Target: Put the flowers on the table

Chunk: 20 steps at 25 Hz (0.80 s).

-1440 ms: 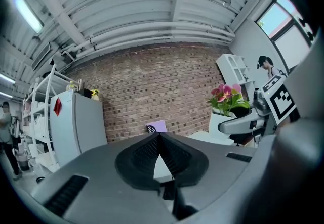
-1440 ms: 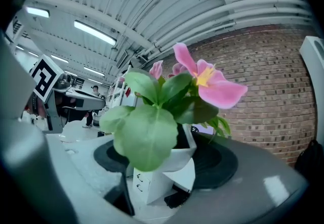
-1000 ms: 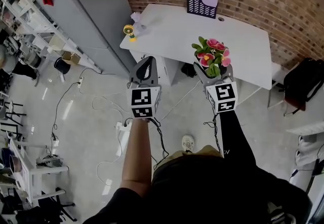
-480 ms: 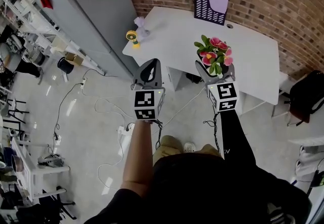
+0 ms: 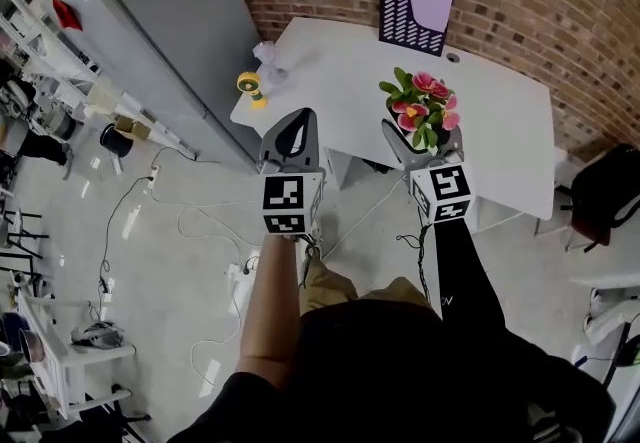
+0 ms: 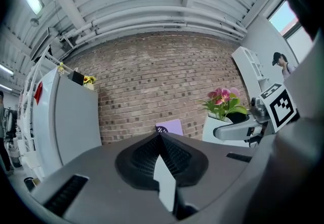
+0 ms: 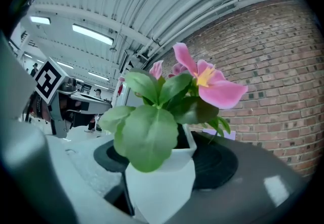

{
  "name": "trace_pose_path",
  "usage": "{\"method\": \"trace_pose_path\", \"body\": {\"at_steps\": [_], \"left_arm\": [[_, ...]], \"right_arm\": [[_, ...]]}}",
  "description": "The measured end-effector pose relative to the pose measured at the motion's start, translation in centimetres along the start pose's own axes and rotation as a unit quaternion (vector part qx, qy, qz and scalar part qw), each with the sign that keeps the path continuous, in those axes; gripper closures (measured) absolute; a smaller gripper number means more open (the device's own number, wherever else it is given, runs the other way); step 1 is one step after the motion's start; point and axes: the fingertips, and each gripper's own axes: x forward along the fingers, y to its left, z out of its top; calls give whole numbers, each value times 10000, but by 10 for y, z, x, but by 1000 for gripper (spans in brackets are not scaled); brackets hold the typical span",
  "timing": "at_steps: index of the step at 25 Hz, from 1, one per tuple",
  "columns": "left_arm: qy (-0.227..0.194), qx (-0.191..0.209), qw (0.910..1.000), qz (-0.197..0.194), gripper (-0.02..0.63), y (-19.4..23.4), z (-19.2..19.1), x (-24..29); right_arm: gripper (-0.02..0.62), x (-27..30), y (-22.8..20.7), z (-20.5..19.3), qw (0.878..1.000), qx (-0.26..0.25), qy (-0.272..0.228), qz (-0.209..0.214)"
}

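A white pot of pink flowers [image 5: 423, 111] with green leaves is held upright in my right gripper [image 5: 424, 138], above the front edge of the white table [image 5: 490, 121]. In the right gripper view the pot [image 7: 161, 185] sits squeezed between the two dark jaws, leaves and a pink bloom [image 7: 212, 85] filling the frame. My left gripper [image 5: 292, 135] is shut with nothing in it, hanging in front of the table's near left corner. In the left gripper view my left gripper [image 6: 161, 154] shows closed pads, and the flowers [image 6: 225, 101] appear off to the right.
On the table stand a purple-and-black file holder [image 5: 414, 3] at the back and a yellow tape roll [image 5: 249, 86] near the left corner. A grey cabinet [image 5: 150, 26] stands left of the table, a brick wall [image 5: 560, 1] behind. Cables [image 5: 205, 231] trail over the floor.
The person has stepped closer to the table. Both grippers have moved forward with them, the flower pot still held in the right one.
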Motion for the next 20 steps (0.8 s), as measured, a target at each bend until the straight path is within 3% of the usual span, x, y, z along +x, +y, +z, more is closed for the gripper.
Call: {"method": "trace_pose_path", "body": {"at_steps": [6,11,20], "left_arm": [[-198,142,9996,-129,598,41,-5,55],[-249,121,9981,-549,598,85,-7,123],[-239,44,9902,-1375,598,156,-19,235]], "right_arm": [[253,63,-18,-13,9992,-37,102,-393],[253,134,-29,-18,9971,-298,115,-684],[253,260,-37,-36,9930,-272,404,-1073]]}}
